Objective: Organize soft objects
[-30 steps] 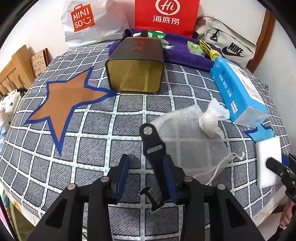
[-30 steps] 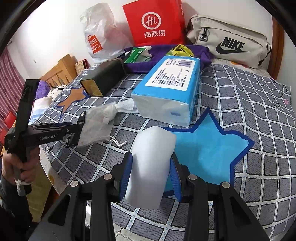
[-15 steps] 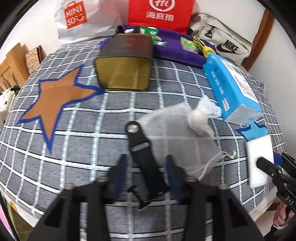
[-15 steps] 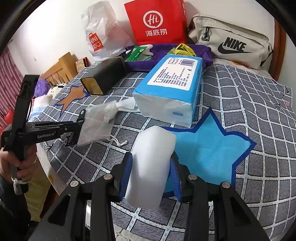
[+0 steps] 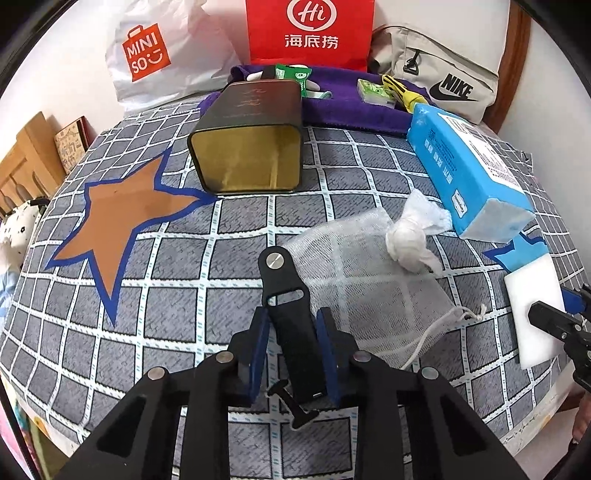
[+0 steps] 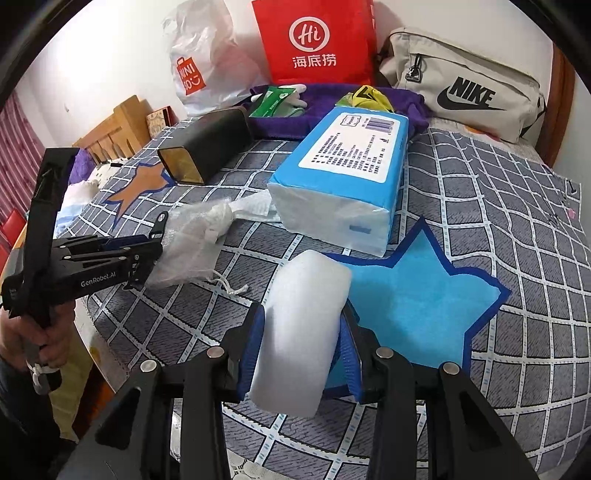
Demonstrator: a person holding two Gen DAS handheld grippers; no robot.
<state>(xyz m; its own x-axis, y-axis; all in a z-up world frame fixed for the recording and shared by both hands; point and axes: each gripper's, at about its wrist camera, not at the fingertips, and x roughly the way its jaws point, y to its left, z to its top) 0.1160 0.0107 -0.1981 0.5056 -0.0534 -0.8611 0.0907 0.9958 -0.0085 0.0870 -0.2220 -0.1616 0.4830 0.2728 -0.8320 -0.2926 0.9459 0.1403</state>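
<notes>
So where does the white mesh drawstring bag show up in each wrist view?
Left wrist: mesh bag lies centre-right, just beyond the left gripper.
Right wrist: mesh bag sits at left, at the tip of the other gripper.
Shared landmark: the blue tissue pack, just past the bag in both.

A home bedroom: a checked star-patterned bedspread (image 5: 332, 177), wooden headboard (image 6: 110, 129), and shopping bags (image 5: 310, 33) against the far wall.

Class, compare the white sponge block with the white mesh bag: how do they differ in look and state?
The white sponge block is solid and opaque; the white mesh bag is see-through netting. The block is squeezed in the right gripper; the bag lies limp on the checked cloth, drawstring trailing. Both are white and soft.
</notes>
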